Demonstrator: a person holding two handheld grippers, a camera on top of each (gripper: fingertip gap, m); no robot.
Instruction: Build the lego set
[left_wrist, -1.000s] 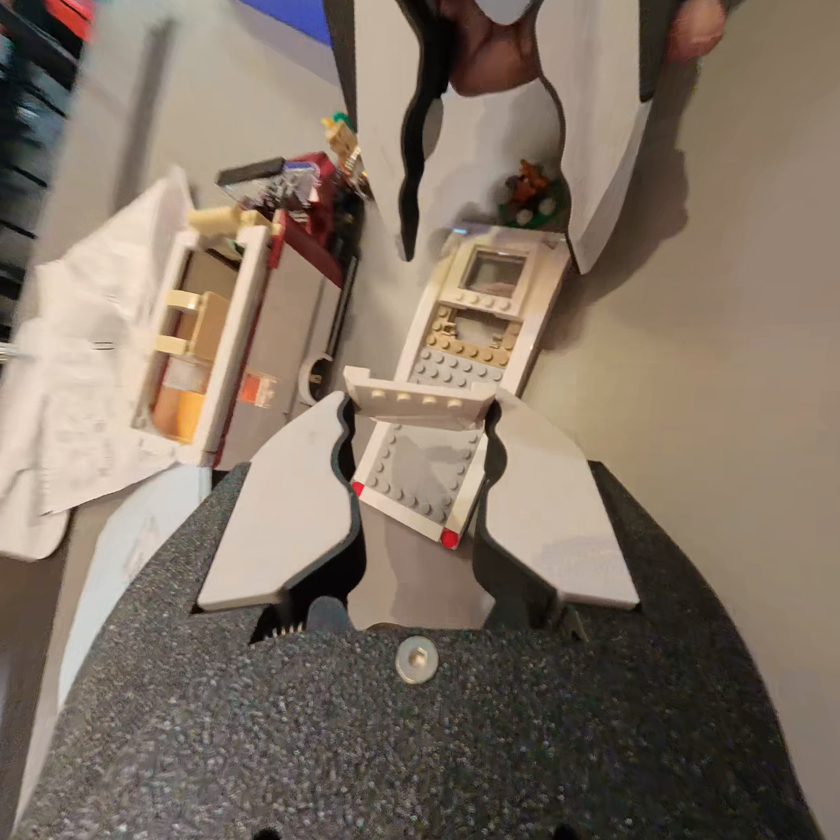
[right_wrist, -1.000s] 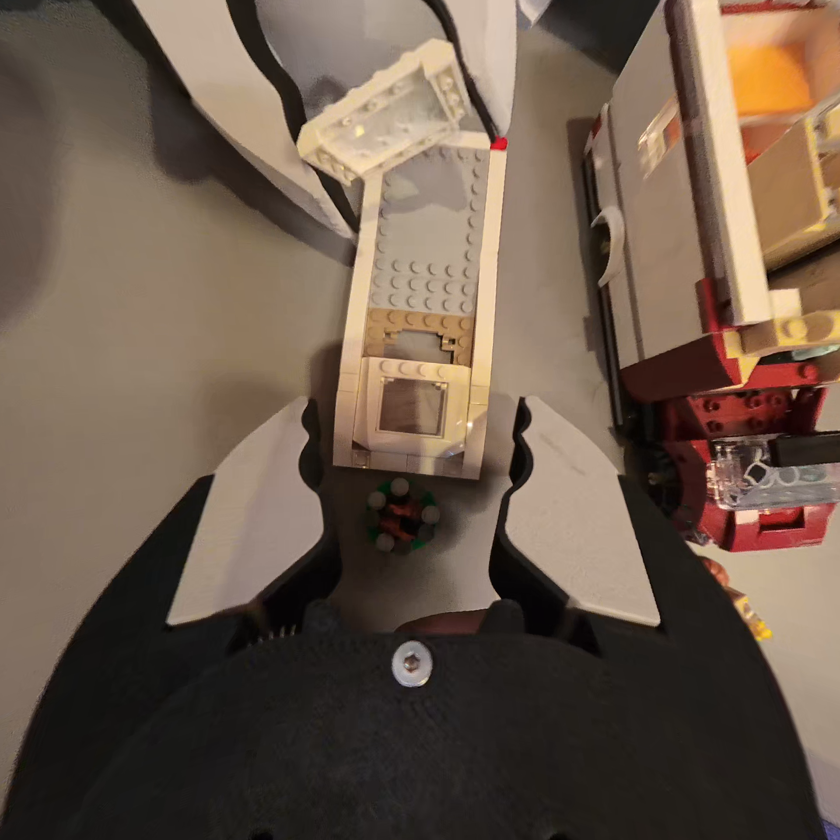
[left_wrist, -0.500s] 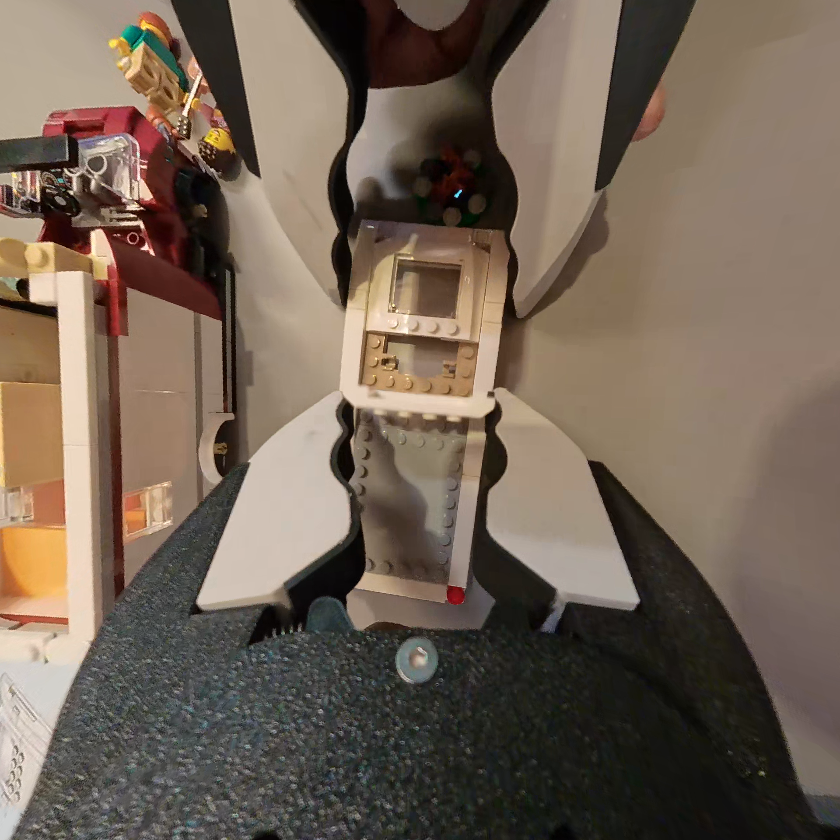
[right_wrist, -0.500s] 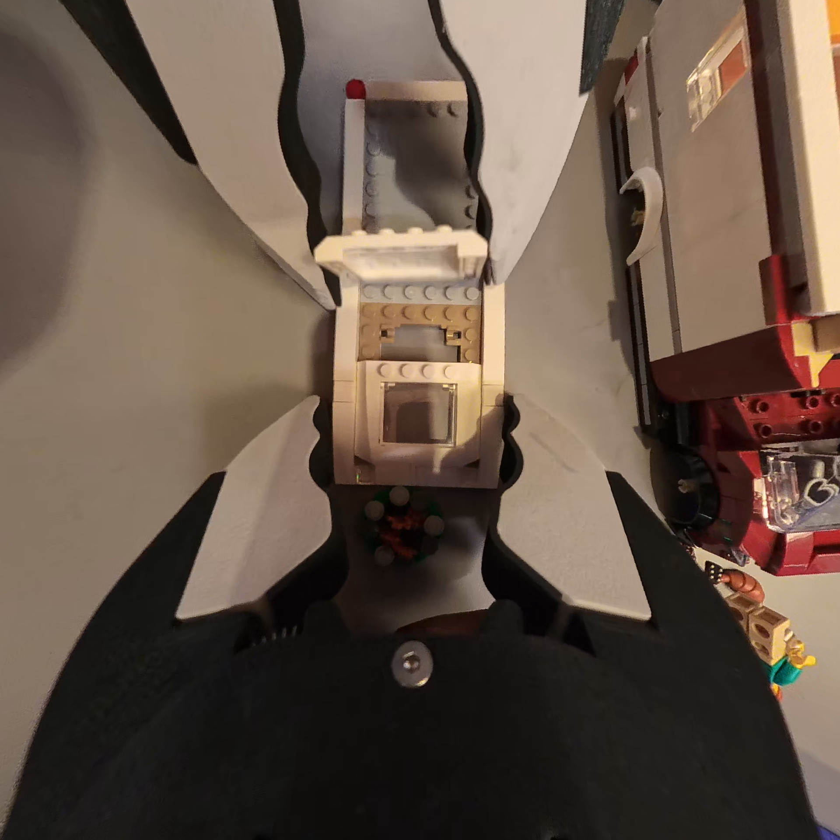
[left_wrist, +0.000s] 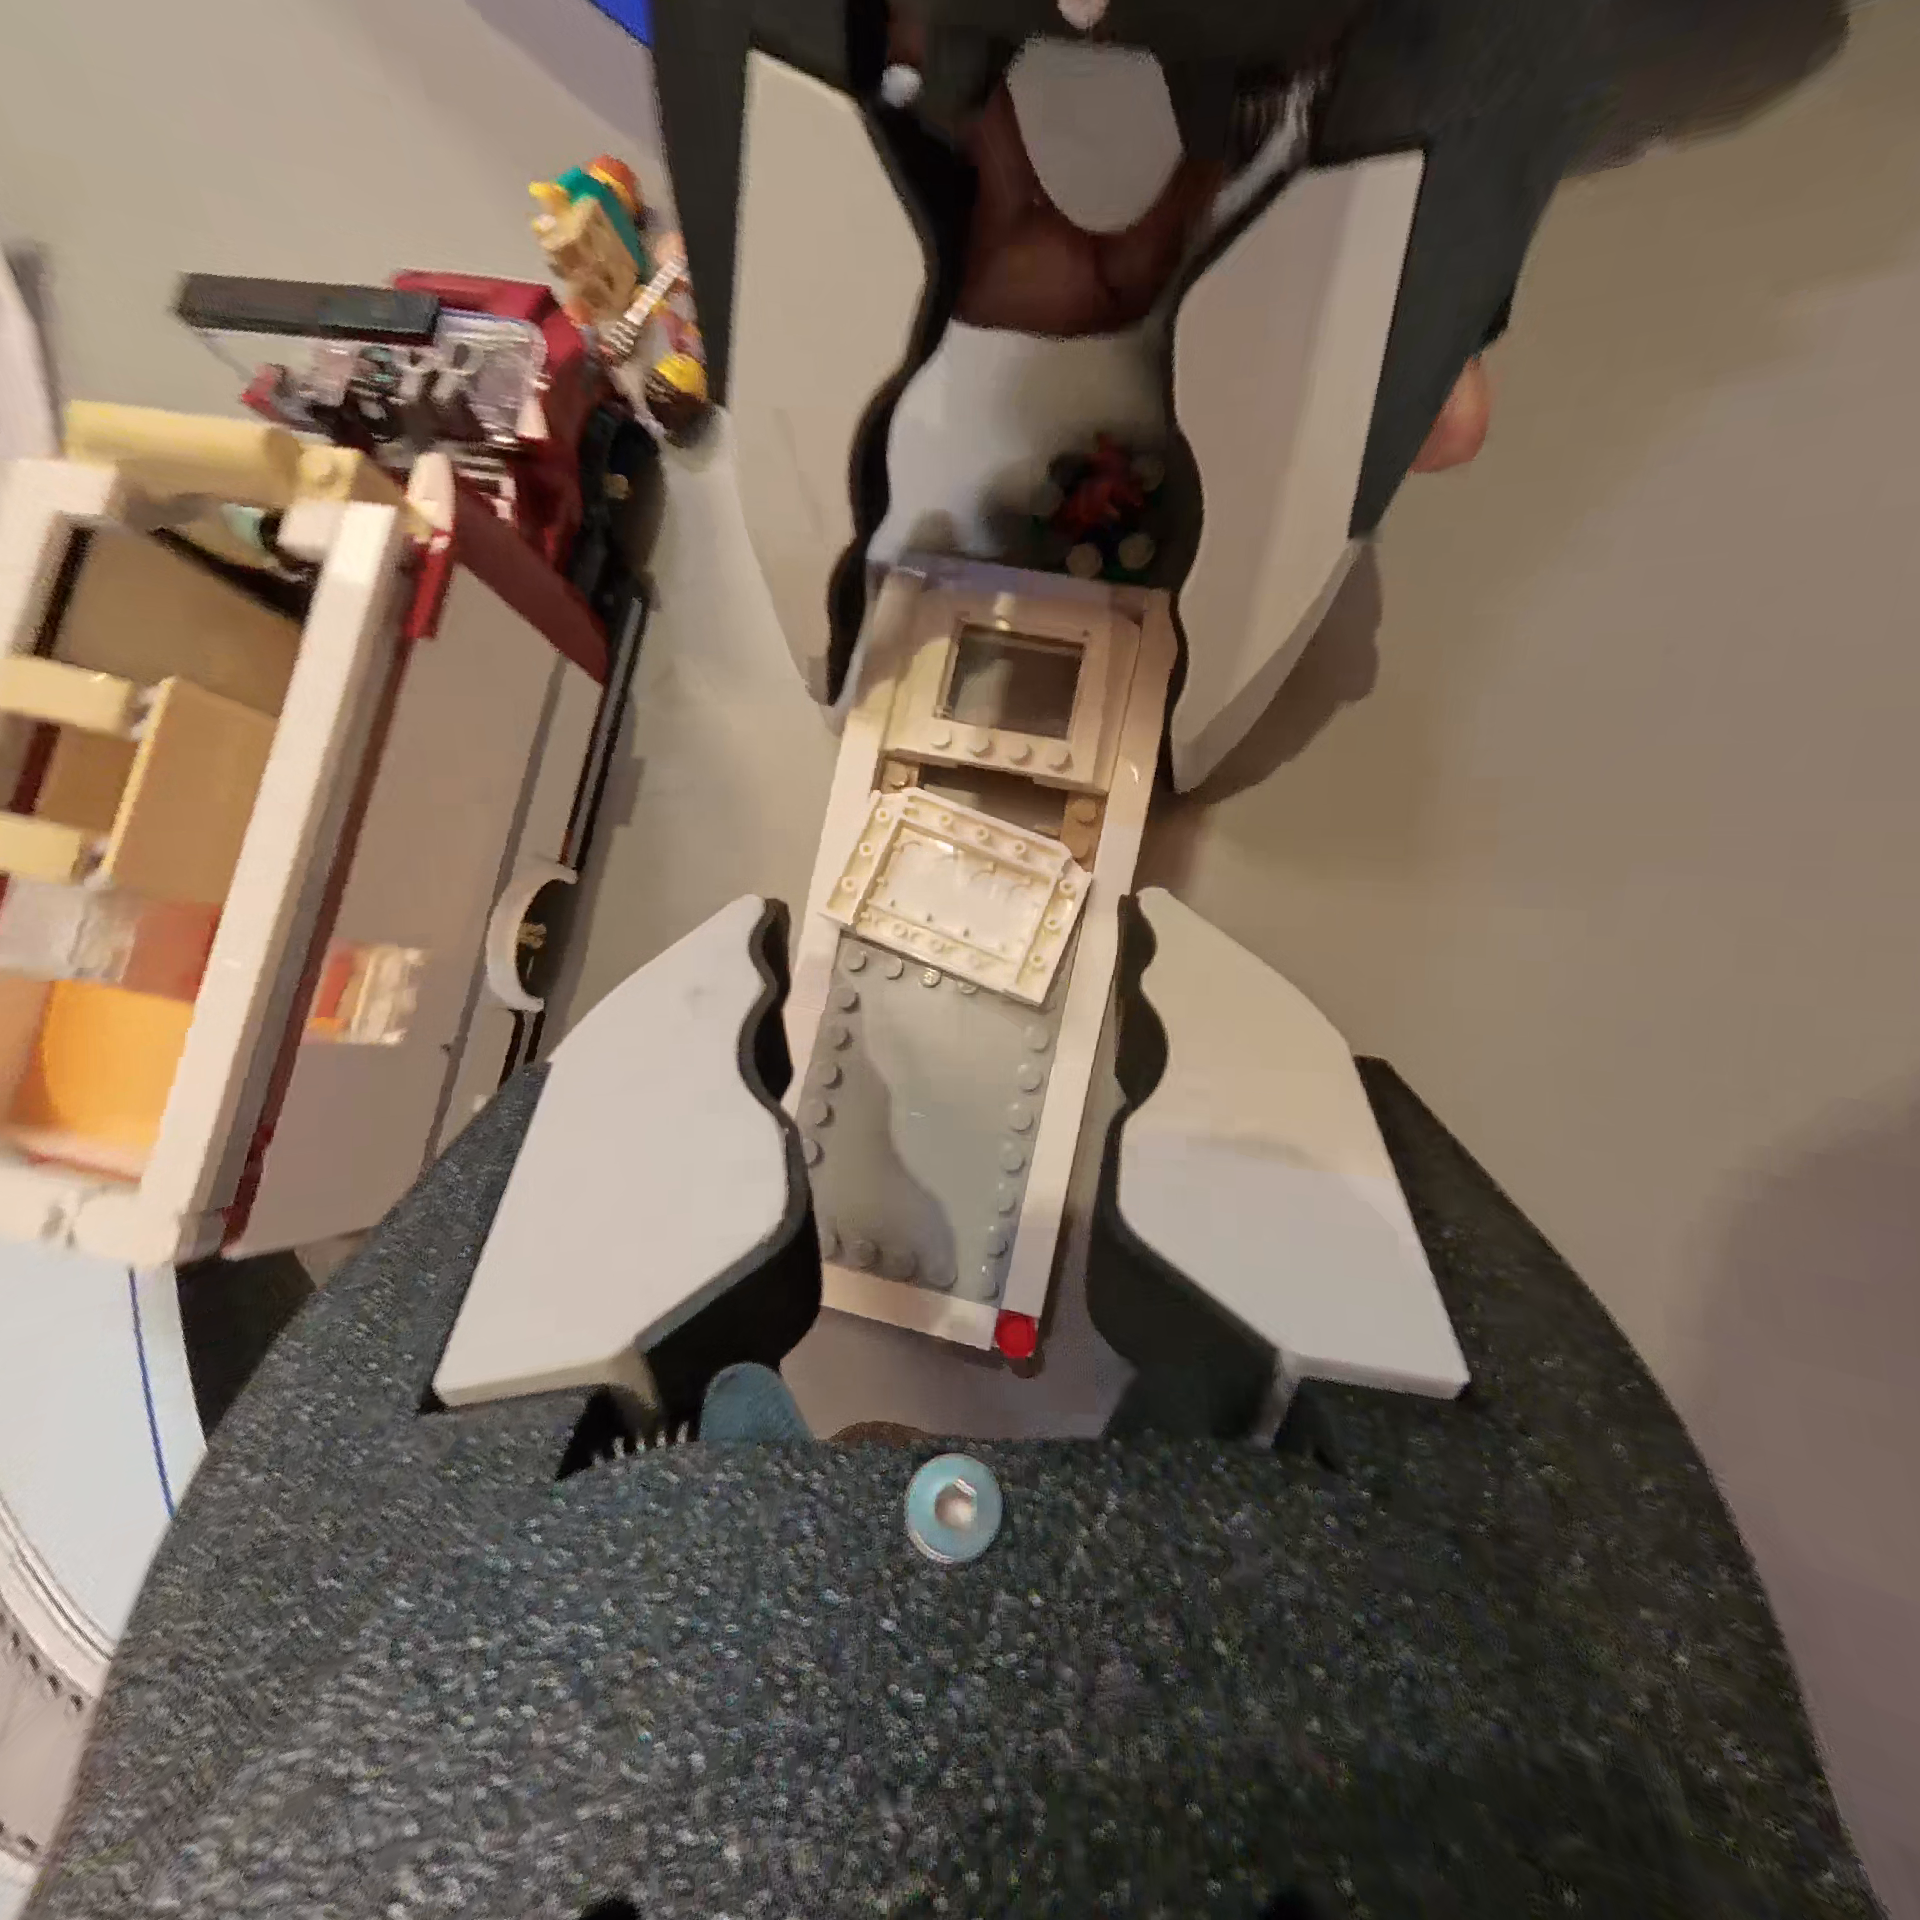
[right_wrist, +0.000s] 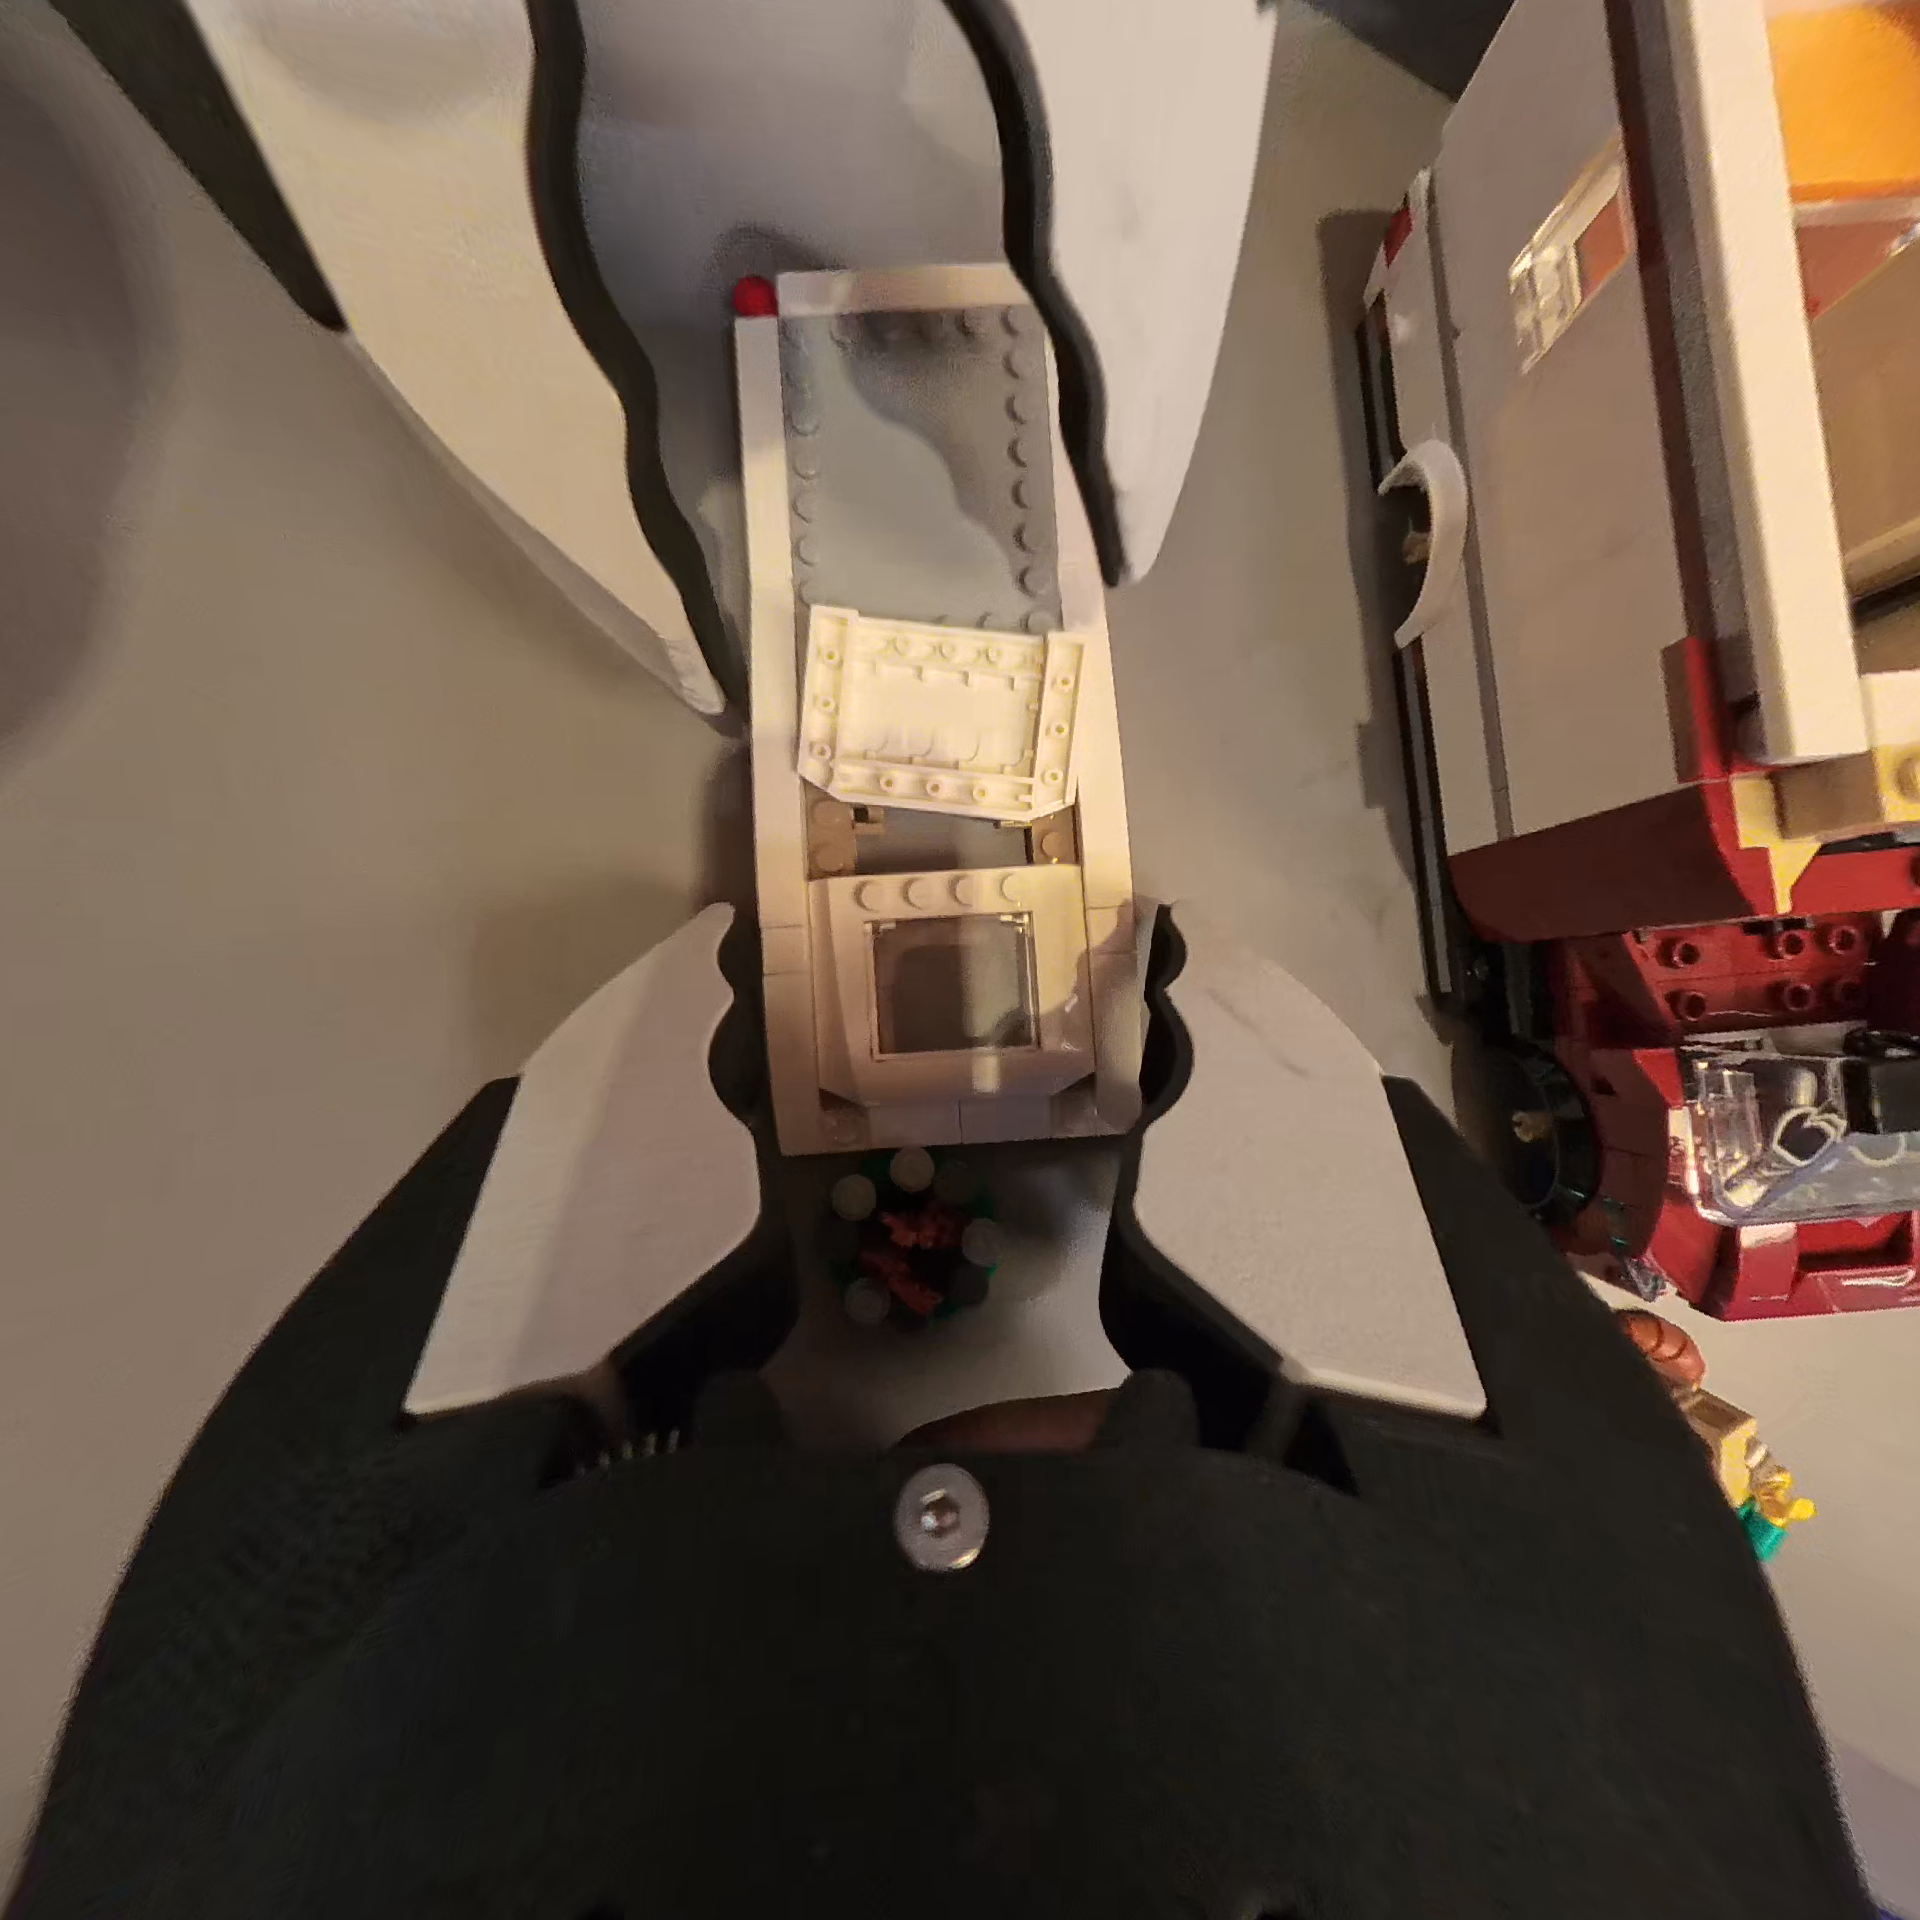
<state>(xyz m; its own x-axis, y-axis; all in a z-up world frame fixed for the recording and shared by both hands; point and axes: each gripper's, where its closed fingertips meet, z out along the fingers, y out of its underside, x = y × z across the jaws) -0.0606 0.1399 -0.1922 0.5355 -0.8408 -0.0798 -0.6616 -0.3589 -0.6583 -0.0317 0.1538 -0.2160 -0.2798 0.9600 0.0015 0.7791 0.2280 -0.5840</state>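
As seen from the left wrist view, the left gripper (left_wrist: 954, 914) has its jaws apart over the grey-studded end of a long white brick roof panel (left_wrist: 925, 1143) lying flat on the grey table (left_wrist: 1558, 831). We find nothing clamped. A loose white plate piece (left_wrist: 961, 899) lies askew on the panel's middle, just beyond the fingertips and clear of both. Whether the pads graze the panel's sides we cannot tell. Opposite, the right gripper (left_wrist: 1008, 727) closes on the panel's window end (left_wrist: 1013, 681). Only this view shows the open interior of the dark red and white brick vehicle (left_wrist: 343, 831) and blurred paper at the lower left edge. A fingertip (left_wrist: 1455, 426) shows past the far gripper's housing.

From the right wrist view, the right gripper (right_wrist: 945, 920) has both pads against the panel's long edges beside the window. A small round green brick piece (right_wrist: 914, 1236) lies between the finger roots; the other view half hides it. We see the left gripper (right_wrist: 914, 634) astride the far end, near the red stud (right_wrist: 753, 296). The vehicle (right_wrist: 1558, 520) is cut off at right, and a minifigure (right_wrist: 1725, 1455) is blurred.
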